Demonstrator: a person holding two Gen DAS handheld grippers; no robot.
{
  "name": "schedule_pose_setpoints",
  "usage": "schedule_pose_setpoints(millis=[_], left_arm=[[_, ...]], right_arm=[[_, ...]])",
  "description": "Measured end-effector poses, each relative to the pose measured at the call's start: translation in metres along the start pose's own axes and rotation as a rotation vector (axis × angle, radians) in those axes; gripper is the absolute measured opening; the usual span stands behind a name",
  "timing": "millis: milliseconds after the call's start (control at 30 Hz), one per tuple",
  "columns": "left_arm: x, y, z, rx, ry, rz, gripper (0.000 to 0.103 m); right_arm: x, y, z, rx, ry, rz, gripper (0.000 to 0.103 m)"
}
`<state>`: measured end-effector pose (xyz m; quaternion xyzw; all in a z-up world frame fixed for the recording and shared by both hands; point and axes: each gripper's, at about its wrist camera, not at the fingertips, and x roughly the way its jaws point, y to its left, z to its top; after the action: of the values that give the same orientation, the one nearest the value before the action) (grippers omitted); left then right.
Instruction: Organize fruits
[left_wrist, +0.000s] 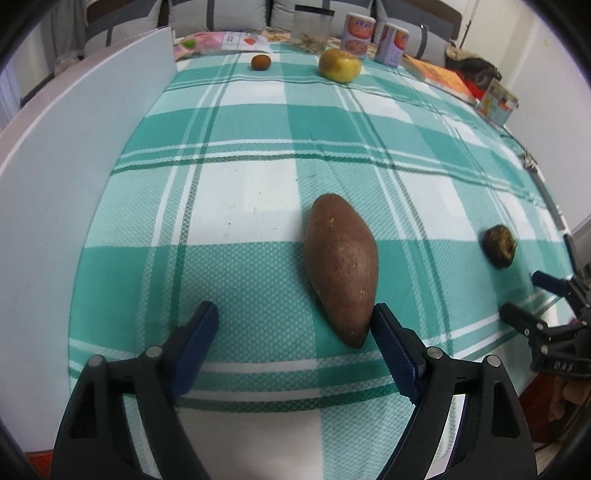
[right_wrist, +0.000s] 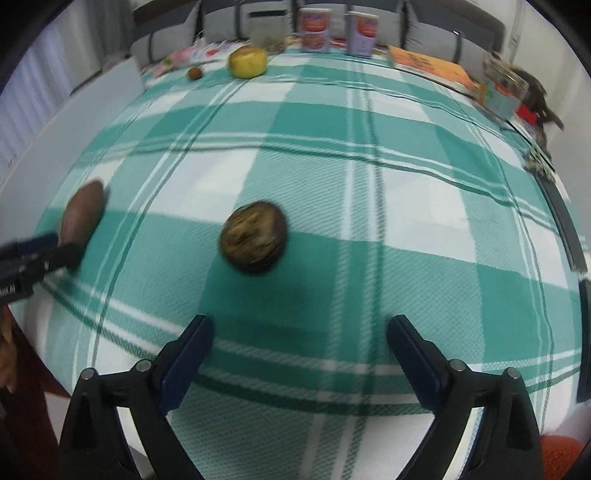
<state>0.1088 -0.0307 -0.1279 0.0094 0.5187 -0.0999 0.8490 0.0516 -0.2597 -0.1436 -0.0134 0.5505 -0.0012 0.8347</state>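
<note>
A reddish-brown sweet potato (left_wrist: 340, 269) lies lengthwise on the green-and-white checked cloth (left_wrist: 240, 155). My left gripper (left_wrist: 295, 314) is open around its near end, which sits close beside the right finger; the pads do not press on it. To the right lies a dark round fruit (left_wrist: 499, 245), with my right gripper (left_wrist: 521, 291) just short of it. In the right wrist view that dark fruit (right_wrist: 254, 236) lies ahead of my open right gripper (right_wrist: 299, 325), a little left of centre and beyond the fingertips. The sweet potato (right_wrist: 83, 212) and left gripper (right_wrist: 68, 245) show at the left edge.
At the far end of the table lie a yellow fruit (left_wrist: 340, 65) and a small brown fruit (left_wrist: 261, 62). Behind them stand two cans (left_wrist: 357, 29), a clear container (left_wrist: 313, 29) and an orange book (left_wrist: 443, 75). A white board (left_wrist: 74, 147) borders the left side.
</note>
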Motion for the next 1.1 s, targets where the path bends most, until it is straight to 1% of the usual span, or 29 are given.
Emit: schedule_pose_setpoints(millis=[167, 433, 500, 533, 567, 600, 633, 667, 700, 733, 767, 800, 867, 900, 933, 967, 1000, 1033, 1067, 1100], left_arm=[[0.0, -0.007, -0.006, 0.056, 0.004, 0.047, 0.086], [0.0, -0.007, -0.009, 0.062, 0.007, 0.046, 0.088], [-0.001, -0.005, -0.008, 0.063, 0.012, 0.034, 0.088], [-0.002, -0.003, -0.007, 0.056, 0.024, 0.012, 0.088], [-0.005, 0.001, -0.005, 0.043, 0.034, -0.025, 0.088], [-0.012, 0.007, -0.003, 0.022, 0.03, -0.09, 0.088], [-0.022, 0.015, 0.0, 0.005, 0.015, -0.176, 0.088], [-0.026, 0.017, 0.001, 0.007, 0.01, -0.21, 0.088], [-0.032, 0.017, 0.002, 0.017, 0.003, -0.247, 0.088], [-0.035, 0.015, 0.003, 0.032, -0.009, -0.267, 0.088], [-0.035, 0.012, 0.004, 0.044, -0.014, -0.267, 0.088], [-0.033, 0.007, 0.006, 0.058, -0.01, -0.257, 0.086], [-0.022, -0.004, 0.013, 0.073, 0.007, -0.218, 0.086], [-0.015, -0.01, 0.017, 0.078, 0.017, -0.206, 0.085], [-0.01, -0.015, 0.021, 0.082, 0.027, -0.193, 0.08], [-0.006, -0.019, 0.024, 0.083, 0.035, -0.179, 0.075], [-0.004, -0.02, 0.026, 0.081, 0.04, -0.173, 0.065], [0.001, -0.023, 0.03, 0.072, 0.053, -0.162, 0.062], [0.003, -0.023, 0.031, 0.069, 0.057, -0.153, 0.061], [0.006, -0.025, 0.033, 0.072, 0.058, -0.132, 0.052]], right_arm=[[0.0, -0.001, -0.004, 0.02, -0.018, 0.003, 0.103], [-0.002, 0.001, -0.008, 0.041, -0.053, -0.005, 0.103], [-0.002, 0.001, -0.008, 0.042, -0.059, -0.006, 0.103], [-0.002, 0.001, -0.007, 0.032, -0.045, -0.001, 0.103], [-0.003, -0.001, -0.002, 0.018, -0.018, 0.012, 0.102], [-0.007, -0.004, 0.0, 0.023, -0.028, 0.022, 0.098], [-0.015, -0.008, 0.002, 0.036, -0.066, 0.041, 0.097], [-0.024, -0.012, 0.005, 0.048, -0.106, 0.068, 0.097], [-0.029, -0.014, 0.009, 0.051, -0.119, 0.108, 0.097], [-0.029, -0.012, 0.015, 0.042, -0.106, 0.154, 0.097], [-0.027, -0.009, 0.021, 0.022, -0.083, 0.192, 0.095], [-0.026, -0.003, 0.028, -0.01, -0.07, 0.208, 0.09], [-0.021, 0.01, 0.04, -0.072, -0.043, 0.18, 0.089], [-0.014, 0.014, 0.046, -0.086, -0.011, 0.157, 0.087], [-0.008, 0.016, 0.051, -0.086, 0.011, 0.149, 0.085], [0.0, 0.017, 0.056, -0.083, 0.032, 0.145, 0.078], [0.007, 0.015, 0.06, -0.078, 0.05, 0.138, 0.073], [0.012, 0.013, 0.062, -0.072, 0.061, 0.136, 0.07], [0.019, 0.012, 0.064, -0.063, 0.082, 0.141, 0.056], [0.019, 0.01, 0.065, -0.062, 0.078, 0.125, 0.043]])
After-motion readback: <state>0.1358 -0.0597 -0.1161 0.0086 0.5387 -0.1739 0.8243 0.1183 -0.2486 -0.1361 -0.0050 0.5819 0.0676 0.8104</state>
